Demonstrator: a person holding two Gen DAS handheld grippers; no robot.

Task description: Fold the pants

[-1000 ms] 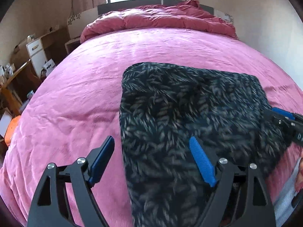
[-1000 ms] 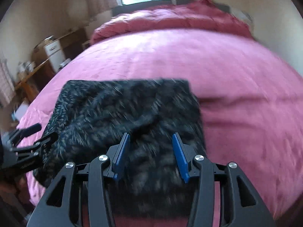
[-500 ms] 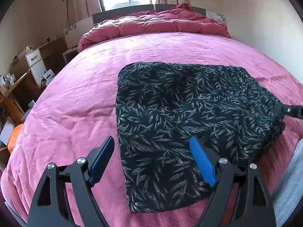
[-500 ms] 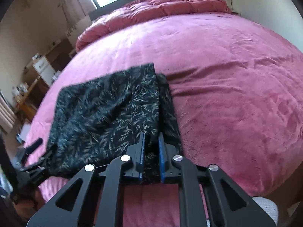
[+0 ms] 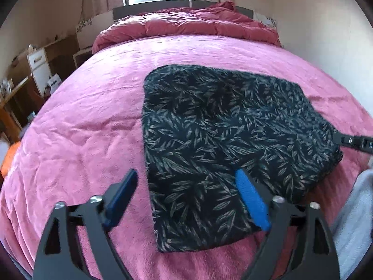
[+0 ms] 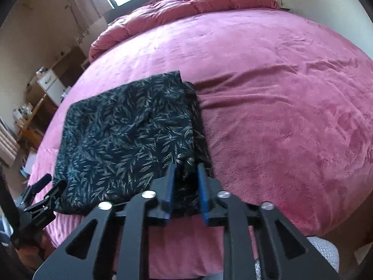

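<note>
Left tongs (image 5: pixel 186 198) spread wide, released, hovering over the near left corner of the folded leaf-print pants (image 5: pixel 223 144); right tongs (image 6: pixel 185 184) parted slightly around the pants' near right edge — all on the pink bed (image 6: pixel 279 107).

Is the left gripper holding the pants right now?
No, the left gripper has its jaws spread wide above the pants, gripping nothing.

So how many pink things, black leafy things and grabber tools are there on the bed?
Pink: 2, the blanket and the duvet
Black leafy: 1, the pants
Grabbers: 2, the left gripper and the right gripper
Total: 5
</note>
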